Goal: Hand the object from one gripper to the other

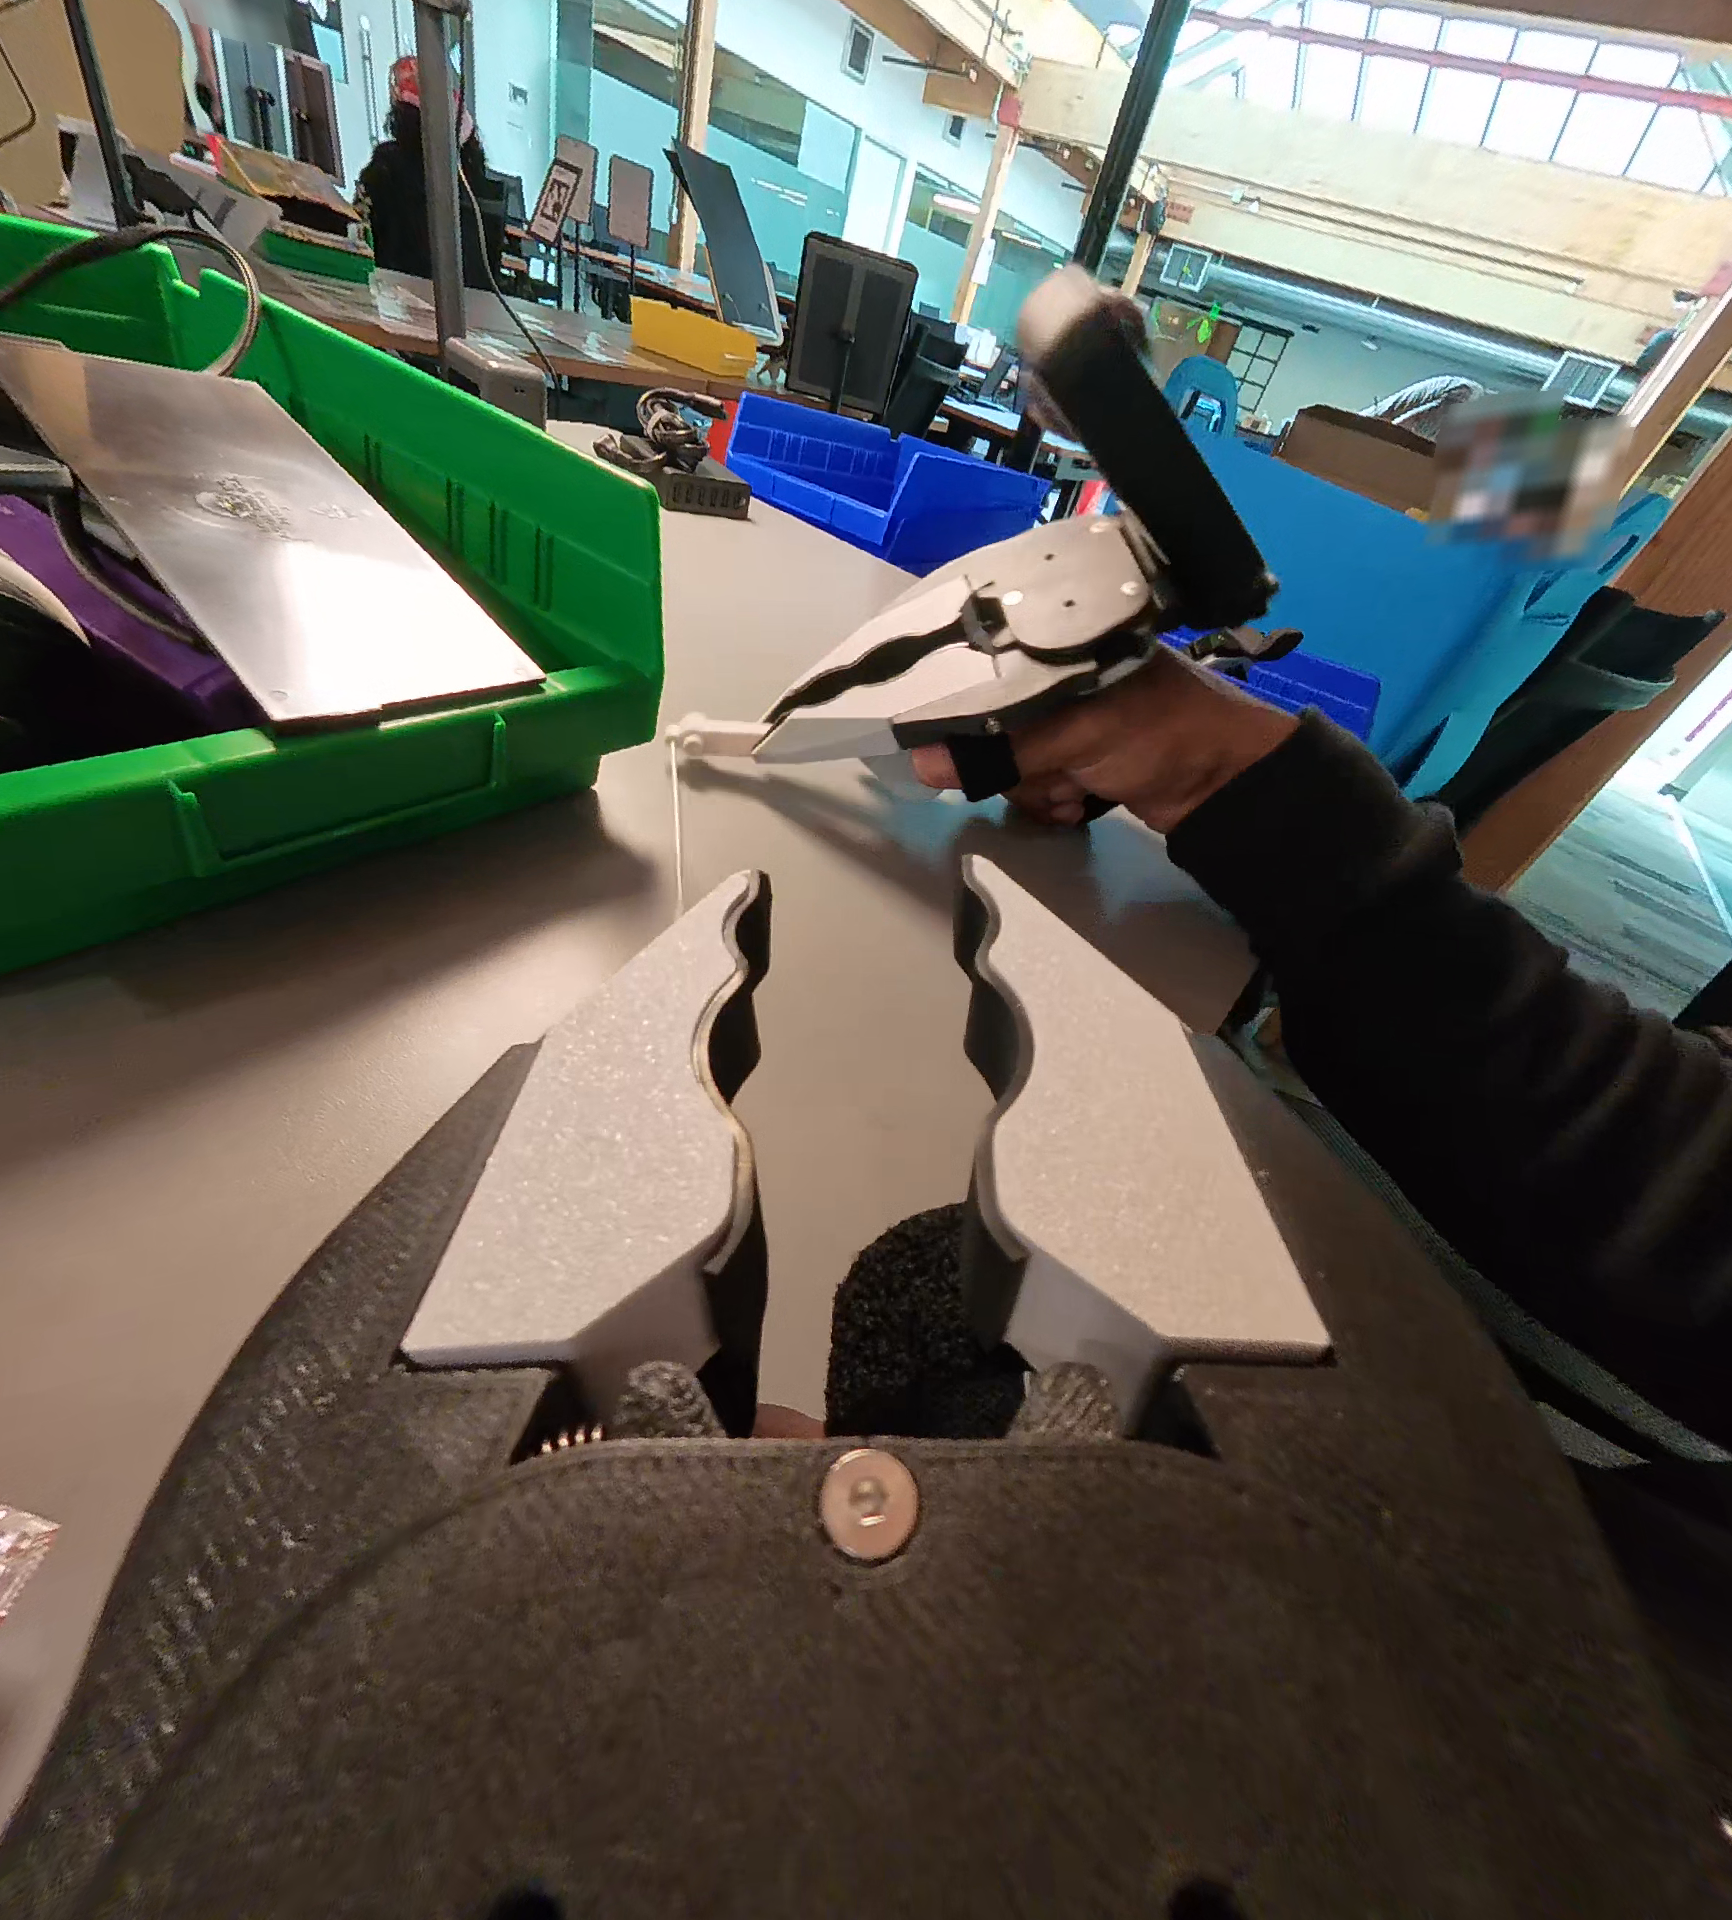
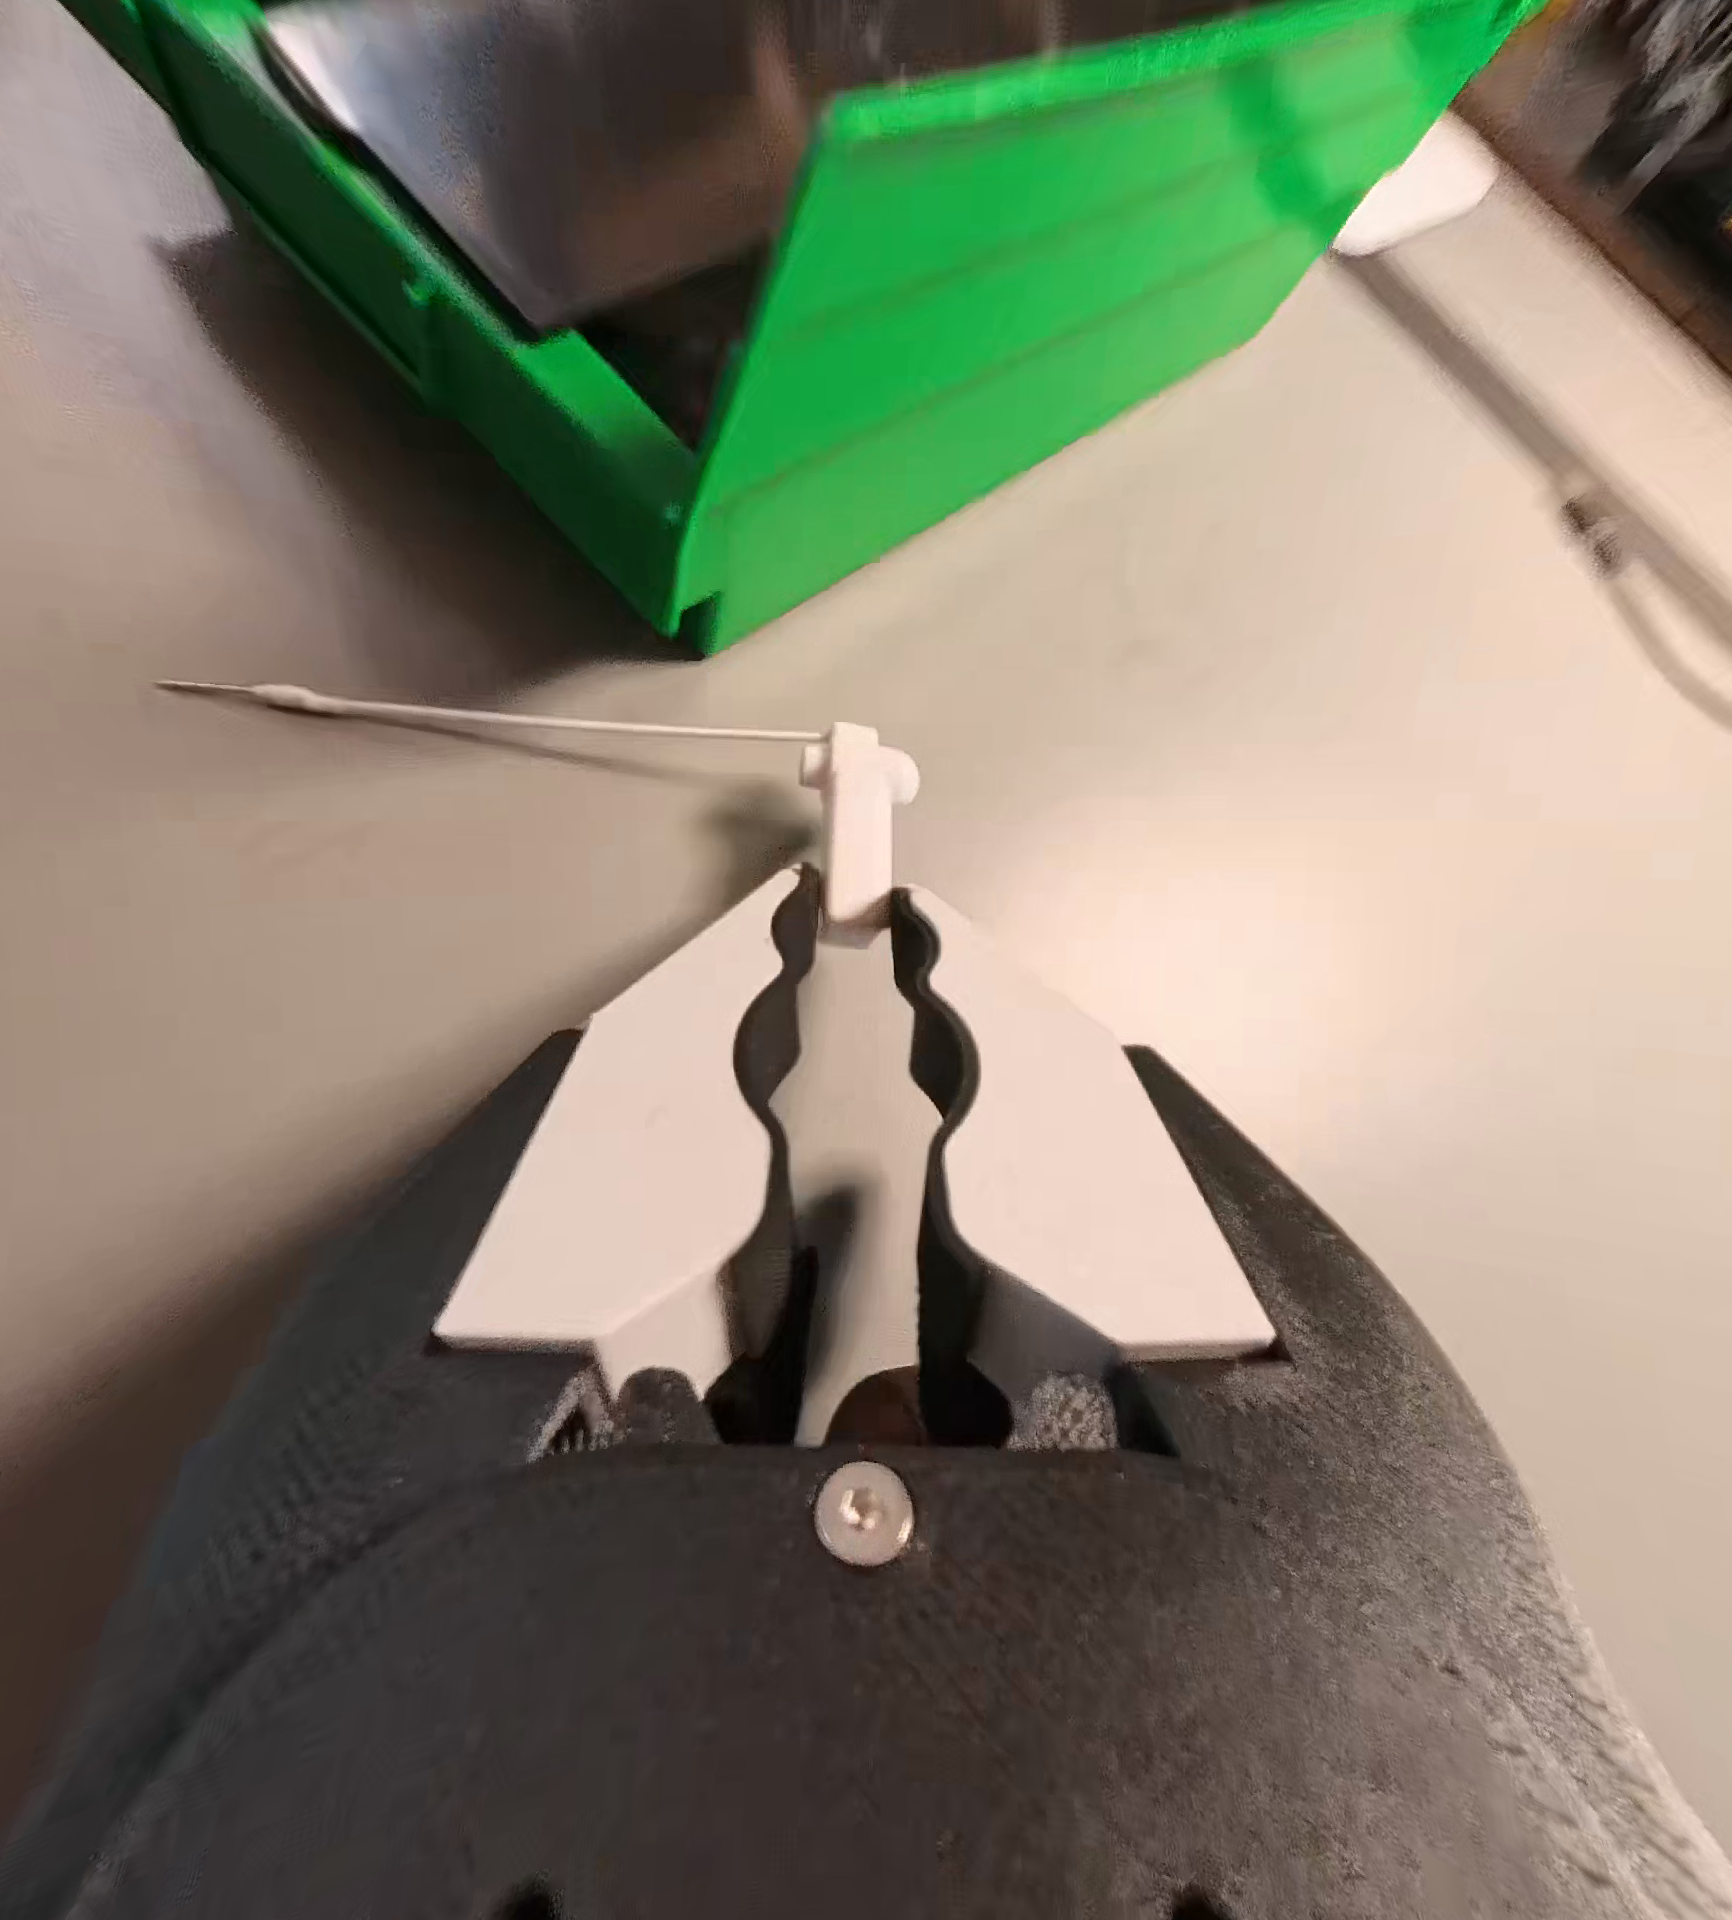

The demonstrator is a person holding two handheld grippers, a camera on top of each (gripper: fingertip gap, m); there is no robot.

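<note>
between right tool [image 2: 854, 896] tips, white object's [image 2: 857, 821] base hidden.

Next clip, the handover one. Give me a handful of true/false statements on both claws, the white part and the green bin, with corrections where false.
1. The right claw is shut on the small white part with a thin needle. True.
2. The left claw also grips the part. False: its jaws stand apart with nothing between them.
3. The needle sticks out sideways from the part's head, towards the left in the right wrist view. True.
4. The green bin holds nothing. False: a flat grey metal plate leans inside it, with other items.
5. The white part lies flat on the grey table. False: it is held by its tail end at the right claw's tips.
</note>
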